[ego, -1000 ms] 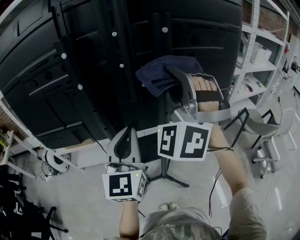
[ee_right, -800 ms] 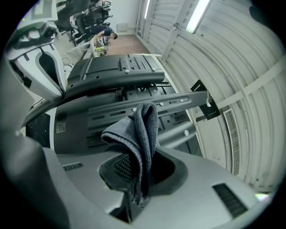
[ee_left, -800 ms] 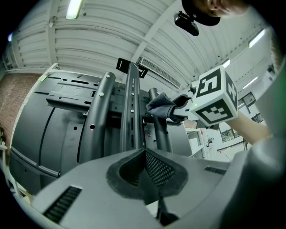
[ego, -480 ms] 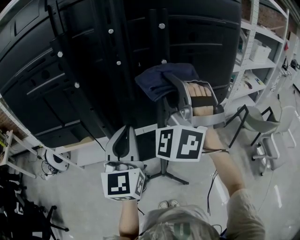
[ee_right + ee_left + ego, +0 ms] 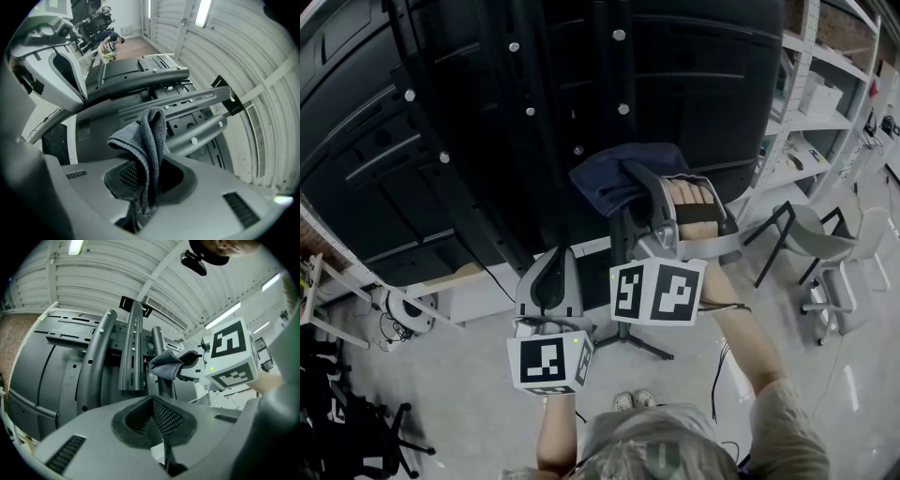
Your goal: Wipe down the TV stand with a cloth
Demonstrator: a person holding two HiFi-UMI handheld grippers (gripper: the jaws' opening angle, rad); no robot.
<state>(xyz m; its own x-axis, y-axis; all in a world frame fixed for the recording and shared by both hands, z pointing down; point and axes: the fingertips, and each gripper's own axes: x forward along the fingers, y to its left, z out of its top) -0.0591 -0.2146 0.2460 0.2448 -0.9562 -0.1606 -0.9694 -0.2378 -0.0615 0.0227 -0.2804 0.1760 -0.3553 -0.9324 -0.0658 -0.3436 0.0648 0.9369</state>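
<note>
Pinched shut on a narrow fold of the dark cloth (image 5: pixel 149 140), the right gripper's (image 5: pixel 145 185) jaws carry it bunched, most of it standing loose above the tips; the cloth is up among the uprights of the TV stand (image 5: pixel 132 352), behind the screen (image 5: pixel 712 84), though I cannot tell if it presses on the metal; the left gripper (image 5: pixel 161 427) has its jaws pressed together on nothing and hangs lower, beside the right one's marker cube (image 5: pixel 658 292).

Such a slim hold looks likely to fail if the cloth drags over a bolt head (image 5: pixel 622 109); a snag could pull it free; a loose bunch may also wipe only with its edge; should it slide aside, the hard jaw tips could scrape the paint; a firm push might rock stand and screen, since the left gripper steadies nothing.

Rails and bolts crowd the uprights and would break any long stroke; the stand's feet (image 5: pixel 637 345) spread on the floor below; a chair (image 5: pixel 825 248) and shelving (image 5: pixel 830 94) stand to the right, cables (image 5: pixel 394 319) to the left, all well apart.
</note>
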